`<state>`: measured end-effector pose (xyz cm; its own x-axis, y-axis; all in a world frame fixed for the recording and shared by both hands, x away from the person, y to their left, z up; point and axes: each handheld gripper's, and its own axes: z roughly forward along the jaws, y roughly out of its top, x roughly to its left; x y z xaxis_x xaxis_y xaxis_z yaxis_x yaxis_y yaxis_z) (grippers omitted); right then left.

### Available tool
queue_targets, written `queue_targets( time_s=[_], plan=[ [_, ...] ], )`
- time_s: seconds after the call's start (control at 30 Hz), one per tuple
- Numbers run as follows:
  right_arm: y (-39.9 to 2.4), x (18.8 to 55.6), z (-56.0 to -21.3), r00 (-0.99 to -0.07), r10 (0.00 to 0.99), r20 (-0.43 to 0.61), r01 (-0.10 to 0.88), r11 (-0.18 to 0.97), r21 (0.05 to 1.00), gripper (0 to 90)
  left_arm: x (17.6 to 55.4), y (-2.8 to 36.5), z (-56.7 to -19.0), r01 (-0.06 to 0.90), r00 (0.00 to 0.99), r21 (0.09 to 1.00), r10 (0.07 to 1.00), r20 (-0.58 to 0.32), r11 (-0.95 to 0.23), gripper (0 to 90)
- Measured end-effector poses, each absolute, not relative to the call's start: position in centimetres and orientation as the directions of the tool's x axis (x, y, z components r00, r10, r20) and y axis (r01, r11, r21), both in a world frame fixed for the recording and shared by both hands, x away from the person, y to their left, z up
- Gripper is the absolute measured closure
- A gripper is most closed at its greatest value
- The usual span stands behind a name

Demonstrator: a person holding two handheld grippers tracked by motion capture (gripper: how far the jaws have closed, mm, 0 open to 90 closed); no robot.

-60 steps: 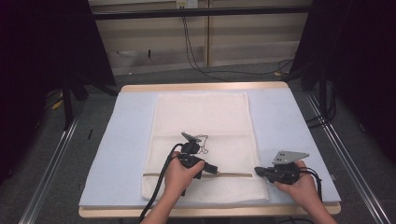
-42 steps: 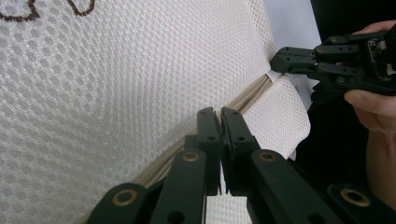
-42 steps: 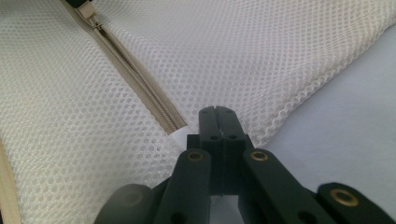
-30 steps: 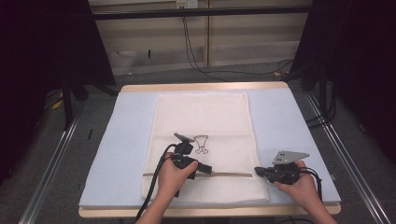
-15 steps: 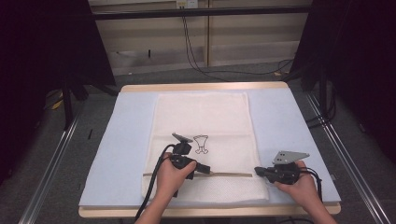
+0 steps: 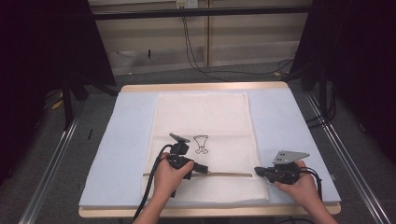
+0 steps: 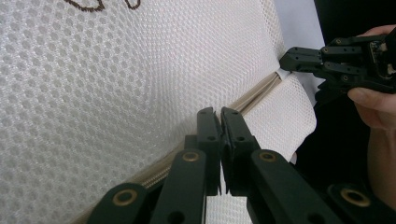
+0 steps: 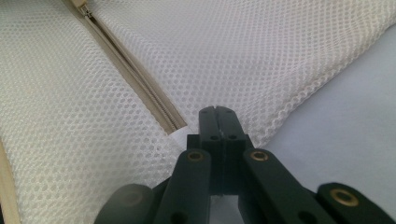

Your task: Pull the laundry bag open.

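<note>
Your left gripper (image 6: 201,169) sits w/ jaws closed together right on the beige zipper (image 6: 229,174), apparently pinching it near the bag's middle. Your right gripper (image 6: 259,171) is clamped shut on the zipper's end at the mesh bag's (image 6: 205,116) right edge. Bag lies flat on the blue mat (image 6: 280,116), zipper running across its near end; a small brown emblem (image 6: 201,143) sits farther up.

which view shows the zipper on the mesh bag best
The right gripper view: the zipper runs close up, its teeth and its end beside the jaws plain. The left gripper view shows the zipper as a tan band past its jaws. The high view gives a thin line across the mesh bag.
</note>
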<state>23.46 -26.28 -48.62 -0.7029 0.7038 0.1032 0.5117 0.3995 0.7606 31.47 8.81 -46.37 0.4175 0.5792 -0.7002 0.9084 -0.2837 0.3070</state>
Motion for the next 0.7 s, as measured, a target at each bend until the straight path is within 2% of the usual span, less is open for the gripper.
queue_targets(
  time_s=[0.7],
  plan=[
    [-26.3,23.4,-48.6,-0.704,0.702,0.105,0.512,0.4,0.76,90.0,31.5,10.8,-46.1,0.92,0.392,0.299,0.583,-0.712,-0.254,87.4]
  ],
)
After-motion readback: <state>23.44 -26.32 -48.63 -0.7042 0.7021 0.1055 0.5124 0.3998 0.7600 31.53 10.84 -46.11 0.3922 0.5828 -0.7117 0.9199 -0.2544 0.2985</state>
